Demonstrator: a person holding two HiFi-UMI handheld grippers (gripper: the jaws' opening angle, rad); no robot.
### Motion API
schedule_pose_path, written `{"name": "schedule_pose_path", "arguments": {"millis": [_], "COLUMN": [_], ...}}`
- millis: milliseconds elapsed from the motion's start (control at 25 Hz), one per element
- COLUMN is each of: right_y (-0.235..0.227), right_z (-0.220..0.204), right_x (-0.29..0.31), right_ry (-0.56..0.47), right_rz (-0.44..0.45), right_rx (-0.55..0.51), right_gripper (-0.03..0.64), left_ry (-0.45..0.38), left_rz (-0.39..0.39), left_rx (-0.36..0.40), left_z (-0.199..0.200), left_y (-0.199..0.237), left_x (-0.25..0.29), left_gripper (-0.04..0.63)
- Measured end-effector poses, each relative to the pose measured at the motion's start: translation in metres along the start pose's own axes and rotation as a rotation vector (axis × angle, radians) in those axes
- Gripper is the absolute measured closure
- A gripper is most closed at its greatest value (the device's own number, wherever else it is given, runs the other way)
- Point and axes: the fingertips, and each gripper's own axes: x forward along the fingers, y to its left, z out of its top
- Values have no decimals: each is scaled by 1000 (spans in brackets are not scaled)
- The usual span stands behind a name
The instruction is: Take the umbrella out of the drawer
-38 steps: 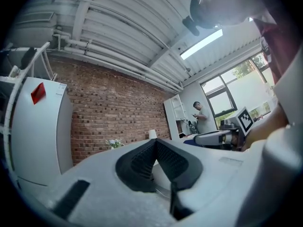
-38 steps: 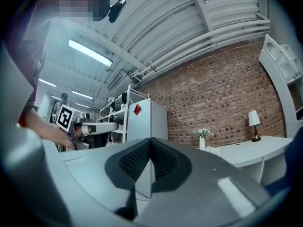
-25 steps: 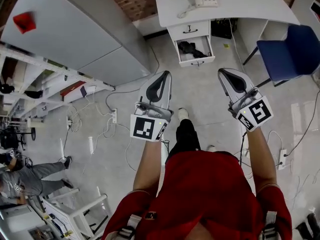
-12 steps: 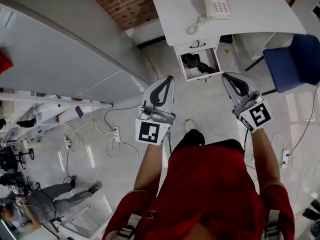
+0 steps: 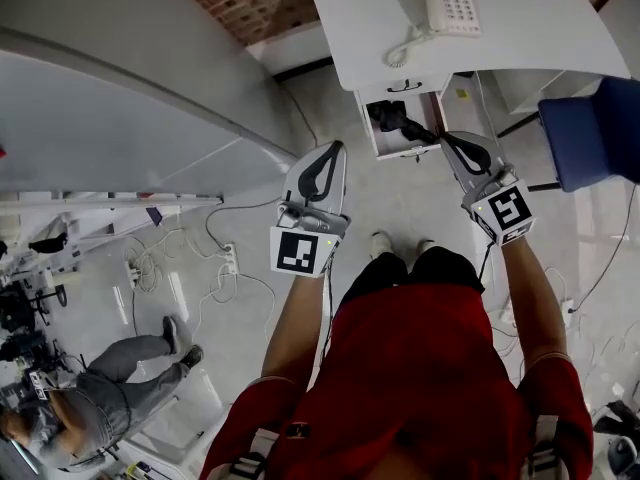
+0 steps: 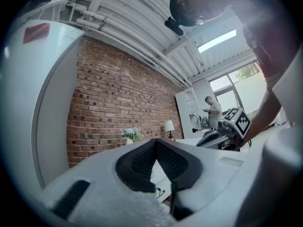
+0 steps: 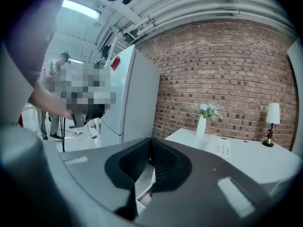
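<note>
The umbrella [image 5: 391, 117] lies in the open drawer [image 5: 396, 154] under the far tabletop [image 5: 520, 28], not yet touched. My left gripper [image 5: 336, 148] and right gripper [image 5: 448, 138] are closed and empty, the right just beside the drawer.

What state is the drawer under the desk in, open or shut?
Open. The drawer stands pulled out from the desk, and the dark umbrella lies inside it.

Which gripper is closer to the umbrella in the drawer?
Right. The right gripper is at the drawer's front right corner, beside the umbrella; the left gripper is farther, over the floor left of the drawer.
</note>
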Motion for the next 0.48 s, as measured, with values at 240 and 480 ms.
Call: {"name": "schedule_pose_path", "arguments": {"millis": [240, 480], "right_y": [-24, -43], "right_z": [-32, -71], "right_x": [9, 15], "right_ry": [35, 48], "right_rz": [59, 130], "right_rx": [-22, -29], "right_gripper": [604, 604], "left_ry": [27, 67], "left_rz": [84, 133], "left_rx": [10, 29], "left_z": [-20, -56], "left_y": [-9, -26], "left_x": [8, 21], "left_gripper": [591, 591]}}
